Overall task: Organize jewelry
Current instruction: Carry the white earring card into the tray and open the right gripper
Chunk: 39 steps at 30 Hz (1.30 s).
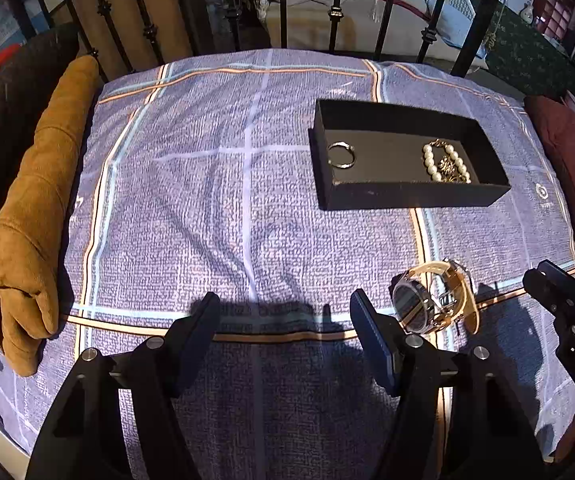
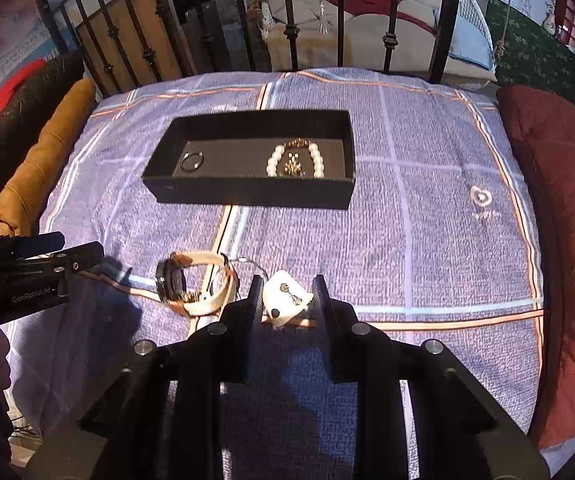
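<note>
A black box lies on the blue checked cloth, holding a silver ring and a pearl bracelet. A gold watch stands on the cloth in front of it. My left gripper is open and empty, just left of the watch. My right gripper has its fingers on both sides of a white earring card bearing a small earring, right of the watch. The card looks bent between the fingers.
A mustard cushion lines the left edge and a dark red cushion the right. A black iron railing stands behind the table. The right gripper shows at the right edge of the left wrist view.
</note>
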### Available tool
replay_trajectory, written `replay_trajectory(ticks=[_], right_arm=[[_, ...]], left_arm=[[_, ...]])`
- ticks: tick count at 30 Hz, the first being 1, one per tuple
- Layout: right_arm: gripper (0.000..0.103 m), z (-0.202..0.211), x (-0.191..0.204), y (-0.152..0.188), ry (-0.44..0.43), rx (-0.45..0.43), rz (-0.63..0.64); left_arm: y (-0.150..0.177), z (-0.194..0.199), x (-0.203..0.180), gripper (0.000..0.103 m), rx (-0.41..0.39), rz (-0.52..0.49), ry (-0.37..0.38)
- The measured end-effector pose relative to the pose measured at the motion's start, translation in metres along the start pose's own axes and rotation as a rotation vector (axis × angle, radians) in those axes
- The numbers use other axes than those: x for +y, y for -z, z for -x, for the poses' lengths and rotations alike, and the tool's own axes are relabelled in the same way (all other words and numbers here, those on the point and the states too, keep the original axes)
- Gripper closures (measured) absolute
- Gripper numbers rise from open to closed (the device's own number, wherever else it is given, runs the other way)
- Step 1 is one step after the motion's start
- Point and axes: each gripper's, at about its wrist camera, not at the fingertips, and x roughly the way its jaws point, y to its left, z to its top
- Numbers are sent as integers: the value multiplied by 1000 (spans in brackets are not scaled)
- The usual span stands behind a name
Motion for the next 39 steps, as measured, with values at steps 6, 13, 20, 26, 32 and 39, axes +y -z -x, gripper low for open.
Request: replay_trajectory(ticks=[6,13,20,26,32,39], right_arm=[[77,7,-1,-18,1,-38,-7],[77,11,-1,-42,2,-94,-12],[77,12,0,-65,-11,-138,-20],[77,4,4,-83,-14,-161,-5],[77,-17,1,-98,-17,-153,-7],[72,-43,-7,-111,8,-127,-1]], left_arm=[[-15,11,-9,54,-24,-25,18],[-31,3,-11,102,45,2,90],[-57,2,-18,103,22,17,119],[-87,3,-34,103,-18,-10,131],[-111,-5,-46,103,-46,-39,147],[-122,-27,-55,103,-14,-52,150]])
